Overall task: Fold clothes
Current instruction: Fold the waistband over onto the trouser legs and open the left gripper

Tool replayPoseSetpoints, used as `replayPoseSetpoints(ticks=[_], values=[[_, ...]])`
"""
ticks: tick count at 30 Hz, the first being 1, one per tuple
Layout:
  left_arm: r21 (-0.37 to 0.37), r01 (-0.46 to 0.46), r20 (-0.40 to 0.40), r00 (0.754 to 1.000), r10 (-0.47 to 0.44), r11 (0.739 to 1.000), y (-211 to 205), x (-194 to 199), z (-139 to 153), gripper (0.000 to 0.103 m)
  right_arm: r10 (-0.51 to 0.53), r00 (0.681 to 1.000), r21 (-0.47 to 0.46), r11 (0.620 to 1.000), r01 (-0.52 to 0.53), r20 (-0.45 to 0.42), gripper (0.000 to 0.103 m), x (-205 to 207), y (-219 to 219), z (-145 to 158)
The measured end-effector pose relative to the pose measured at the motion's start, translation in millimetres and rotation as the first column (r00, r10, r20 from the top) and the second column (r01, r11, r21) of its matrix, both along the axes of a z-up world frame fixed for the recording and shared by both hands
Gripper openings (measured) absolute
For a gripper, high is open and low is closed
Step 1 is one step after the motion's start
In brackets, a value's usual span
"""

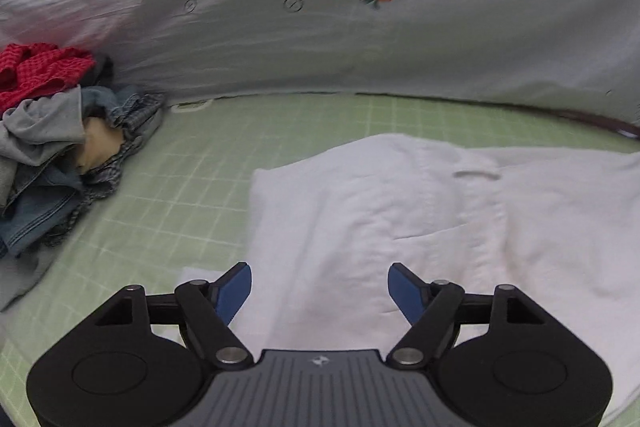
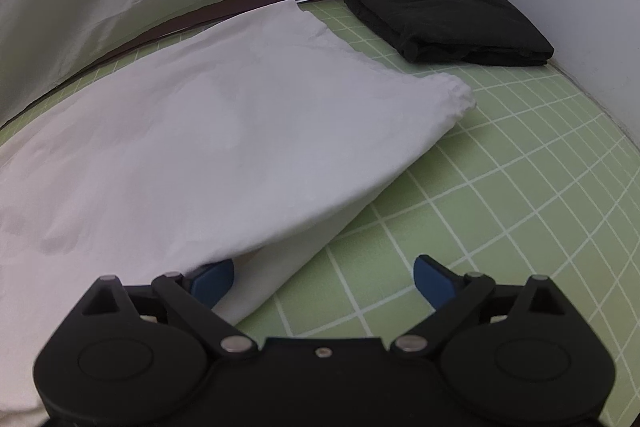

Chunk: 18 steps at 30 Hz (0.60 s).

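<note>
a pale sheet printed with carrots hangs behind a green gridded worktop (image 2: 500, 187). the white garment (image 2: 208, 131) lies flat in the middle, its long axis along the back edge, narrow end toward the folded black cloth (image 2: 448, 19) in the right back corner. the right hand-held gripper (image 2: 324, 279) is open at its near hem. the left hand-held gripper (image 1: 320, 287) is open above its wide end, near the clothes pile (image 1: 52, 147).

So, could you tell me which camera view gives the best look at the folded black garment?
The right wrist view: the folded black garment lies whole and unobstructed at the far corner of the green grid mat, beyond the white garment. The left wrist view shows nothing of it, only the white garment and a pile of unfolded clothes.
</note>
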State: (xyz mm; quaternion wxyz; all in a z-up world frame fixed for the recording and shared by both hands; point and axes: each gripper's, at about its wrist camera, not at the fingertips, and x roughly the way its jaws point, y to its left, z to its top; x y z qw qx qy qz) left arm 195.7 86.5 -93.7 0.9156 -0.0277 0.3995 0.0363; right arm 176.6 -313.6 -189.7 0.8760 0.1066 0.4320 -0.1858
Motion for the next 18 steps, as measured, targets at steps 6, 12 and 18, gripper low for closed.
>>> replayPoseSetpoints(ticks=[6,12,18], values=[[0.098,-0.040,-0.084,0.995,0.049,0.994,26,30,-27,0.079,-0.050,0.999,-0.002,0.999,0.050,-0.002,0.099,0,-8,-3],[0.267,0.023,-0.095,0.995,0.003,0.964,-15,57,-54,0.079,-0.102,0.990,-0.107,0.988,0.113,0.100,0.100,5,-24,19],[0.325,-0.045,-0.090,0.993,0.078,0.945,-30,60,-64,0.080,-0.013,0.990,-0.135,0.990,0.032,0.140,0.101,42,-63,32]])
